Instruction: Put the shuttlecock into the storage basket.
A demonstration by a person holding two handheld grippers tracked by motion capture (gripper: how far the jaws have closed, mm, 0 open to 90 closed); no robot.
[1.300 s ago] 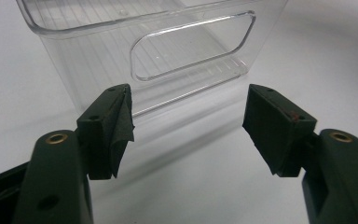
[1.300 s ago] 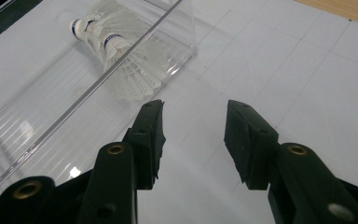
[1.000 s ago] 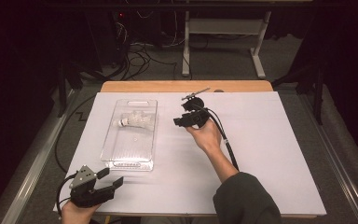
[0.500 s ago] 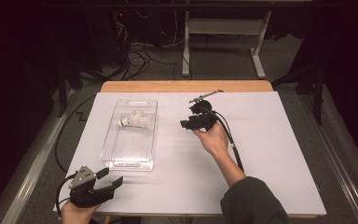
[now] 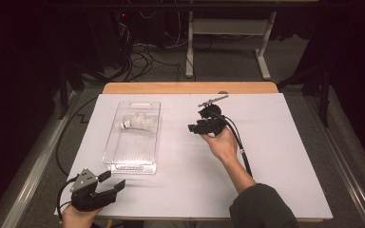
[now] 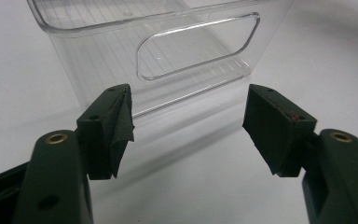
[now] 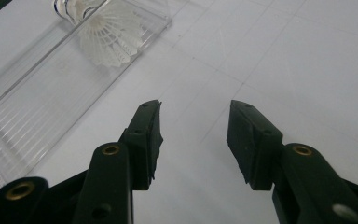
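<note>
On the white table (image 5: 266, 180) in the high view, a shuttlecock (image 5: 138, 123) lay inside the clear tray (image 5: 119, 159); the right gripper (image 5: 197, 129) was held right of the tray, empty.

In the left gripper view, jaws were spread before the tray's near wall (image 6: 98, 56), nothing gripped.

In the right gripper view, jaws were parted and empty, the shuttlecock (image 7: 105, 35) seen in the tray; placement judged done.

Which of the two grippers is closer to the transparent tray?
The left gripper, at the table's near edge, faces the tray's handle end; the right gripper is farther away, beside it.
</note>
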